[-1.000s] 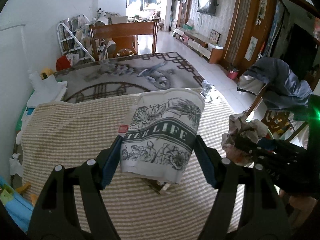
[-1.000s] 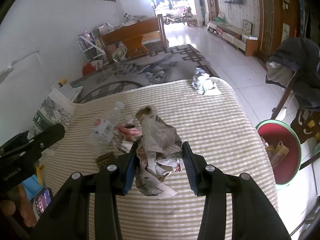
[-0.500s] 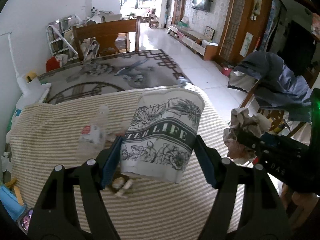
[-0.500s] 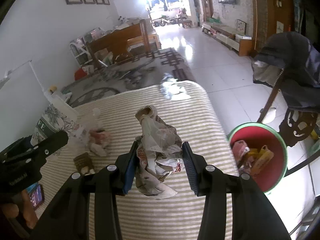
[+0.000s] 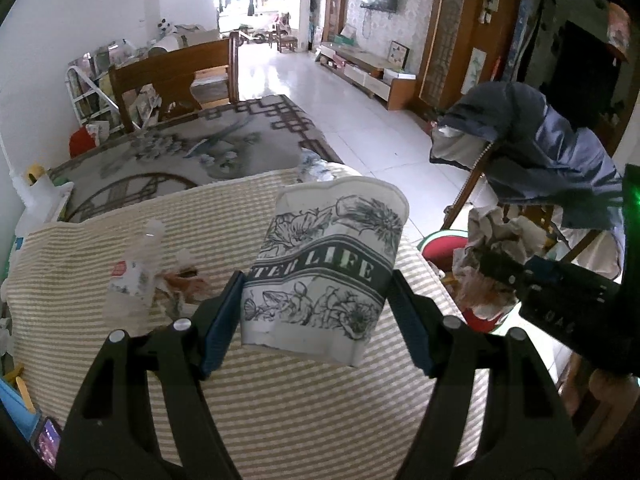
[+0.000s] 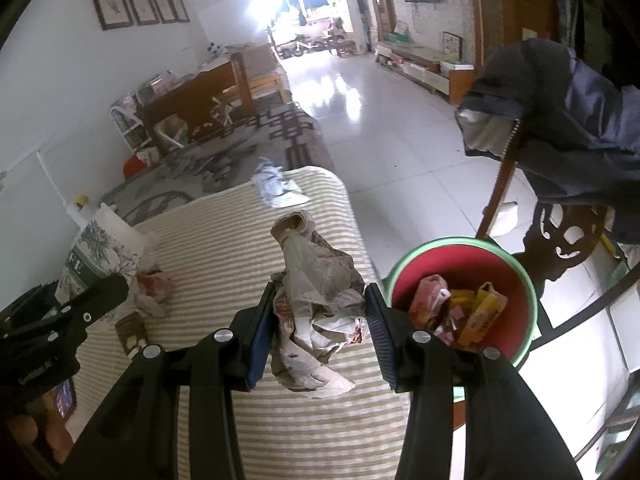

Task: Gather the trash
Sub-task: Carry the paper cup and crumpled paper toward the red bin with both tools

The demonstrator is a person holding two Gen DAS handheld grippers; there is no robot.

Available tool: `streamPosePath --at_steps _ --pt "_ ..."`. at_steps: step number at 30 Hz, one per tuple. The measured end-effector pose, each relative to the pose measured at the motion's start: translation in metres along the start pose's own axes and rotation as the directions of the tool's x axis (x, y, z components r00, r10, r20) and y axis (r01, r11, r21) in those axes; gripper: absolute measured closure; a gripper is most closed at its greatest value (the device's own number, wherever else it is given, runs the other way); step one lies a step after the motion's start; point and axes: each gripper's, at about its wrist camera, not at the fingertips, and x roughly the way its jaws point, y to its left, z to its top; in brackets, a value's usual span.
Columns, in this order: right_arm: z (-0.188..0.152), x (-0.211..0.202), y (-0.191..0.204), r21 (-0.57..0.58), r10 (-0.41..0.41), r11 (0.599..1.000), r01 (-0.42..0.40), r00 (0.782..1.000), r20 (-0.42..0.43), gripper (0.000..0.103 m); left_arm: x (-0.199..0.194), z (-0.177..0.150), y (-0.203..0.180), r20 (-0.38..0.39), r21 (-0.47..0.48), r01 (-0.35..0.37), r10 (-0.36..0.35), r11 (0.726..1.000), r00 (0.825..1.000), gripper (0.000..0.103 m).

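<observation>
My left gripper (image 5: 318, 320) is shut on a crushed white paper cup (image 5: 324, 268) with a black floral print, held above the striped table (image 5: 280, 412). My right gripper (image 6: 322, 328) is shut on a crumpled wad of paper (image 6: 320, 292) near the table's right edge. A red bin with a green rim (image 6: 516, 272), with wrappers inside, stands on the floor just right of the table. The right gripper with its wad also shows in the left wrist view (image 5: 496, 264); the cup shows in the right wrist view (image 6: 96, 252).
On the table lie a clear plastic bottle (image 5: 136, 276), scraps of wrapper (image 6: 154, 284), a small brown packet (image 6: 130, 334) and a crumpled foil piece (image 6: 276, 188) at the far edge. A chair draped with a blue jacket (image 6: 576, 136) stands beside the bin.
Both grippers have moved to the right with their loads. The red bin has come closer in the right wrist view and now sits just beyond the right fingers.
</observation>
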Motion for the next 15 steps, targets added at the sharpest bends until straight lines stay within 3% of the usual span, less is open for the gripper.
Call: streamPosePath --at_steps 8,15 --pt "0.000 -0.007 -0.034 0.048 -0.028 0.998 0.027 1.000 0.010 0.059 0.017 0.004 -0.029 -0.029 0.026 0.028 -0.027 0.999 0.999 0.034" --pt "-0.001 -0.011 -0.079 0.116 -0.092 0.989 0.091 0.996 0.006 0.059 0.043 0.014 -0.069 -0.055 0.060 0.113 -0.110 0.992 0.992 0.034"
